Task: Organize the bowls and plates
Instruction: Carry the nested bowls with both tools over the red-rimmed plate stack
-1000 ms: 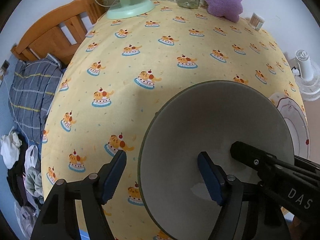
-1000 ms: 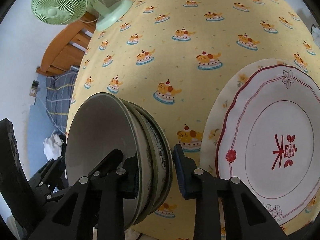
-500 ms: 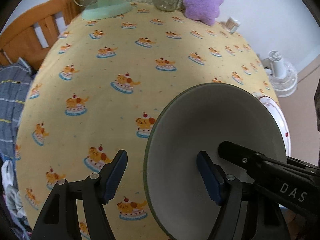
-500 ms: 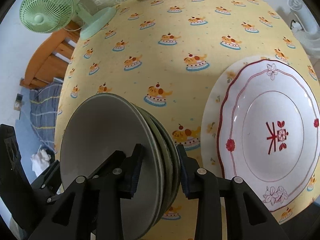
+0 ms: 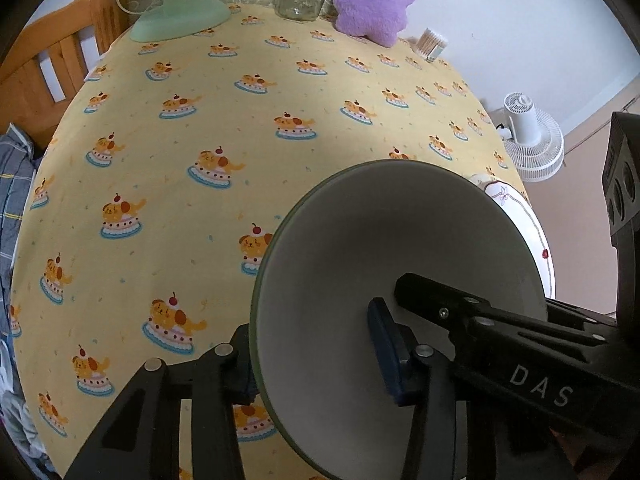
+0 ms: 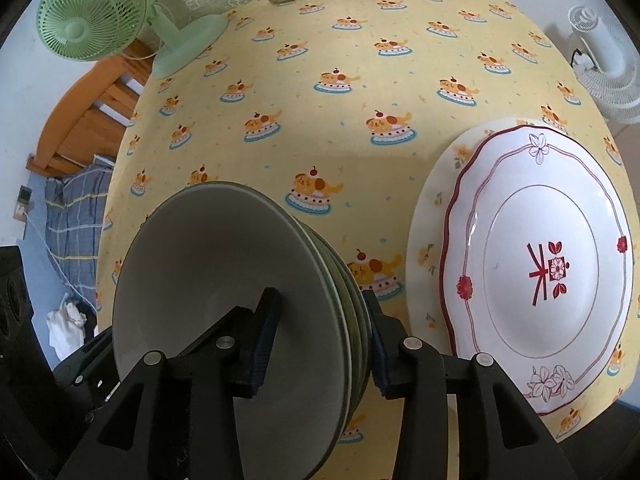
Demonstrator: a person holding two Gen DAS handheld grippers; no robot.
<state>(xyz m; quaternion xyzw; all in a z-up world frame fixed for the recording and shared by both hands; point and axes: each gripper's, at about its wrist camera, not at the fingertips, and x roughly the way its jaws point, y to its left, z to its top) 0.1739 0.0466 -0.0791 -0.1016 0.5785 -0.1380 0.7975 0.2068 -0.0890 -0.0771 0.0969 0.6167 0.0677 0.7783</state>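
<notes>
Both claws on bowl stack [image 6: 240,300]: left closing, right opening.

A table under a yellow cake-print cloth [image 6: 360,92] stands by a pale wall [image 5: 520,20], a wooden bed frame [image 5: 48,64] to one side, a white fan [image 5: 532,140] on the floor.

Your tabletop [image 6: 360,92] wears yellow cloth printed with puppies on cakes. The bowls [image 6: 224,292] are pale grey inside with green rims. The plate [image 6: 540,268] is white, with a dark-red border, red flowers and a red centre mark.
</notes>
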